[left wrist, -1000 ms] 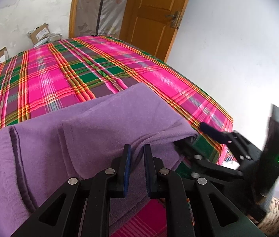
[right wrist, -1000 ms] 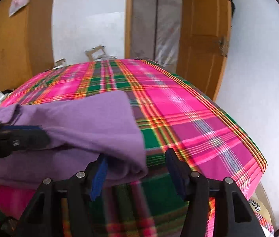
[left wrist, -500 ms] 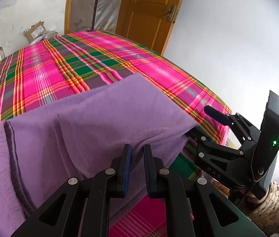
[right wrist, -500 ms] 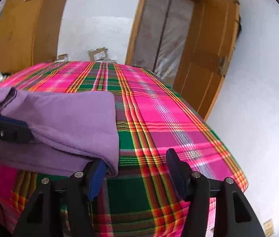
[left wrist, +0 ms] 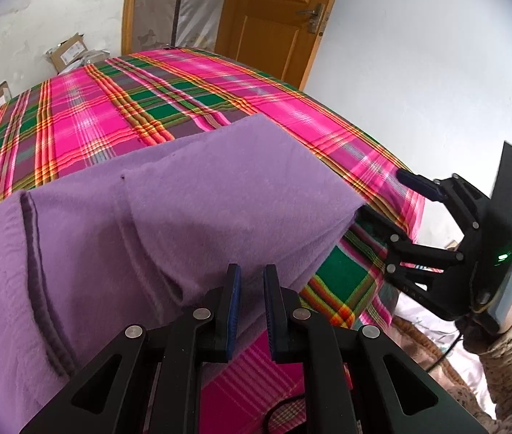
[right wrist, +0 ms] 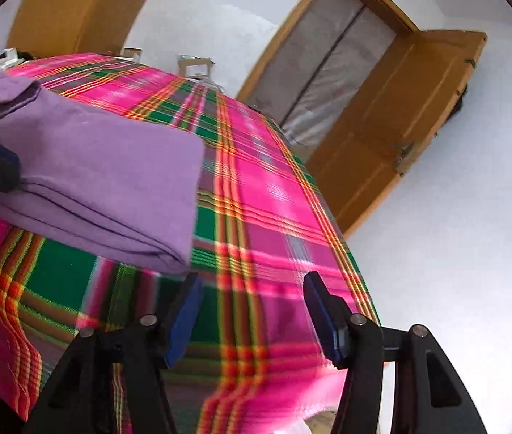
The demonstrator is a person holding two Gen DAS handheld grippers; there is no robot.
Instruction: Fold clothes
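1. Purple garment (left wrist: 190, 209) folded in layers on plaid bed cover (left wrist: 154, 97), near front right corner.
2. Left gripper (left wrist: 250, 282) fingers nearly together, pinching garment's front edge.
3. Right gripper (right wrist: 252, 293) fingers spread wide, empty, just beside garment's corner over the plaid.

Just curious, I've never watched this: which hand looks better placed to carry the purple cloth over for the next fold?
Probably the left. Its tool looks closed on the cloth's near edge, fabric between its fingers. The right tool stands open at the cloth's corner, holding nothing, so it would have to grab first.
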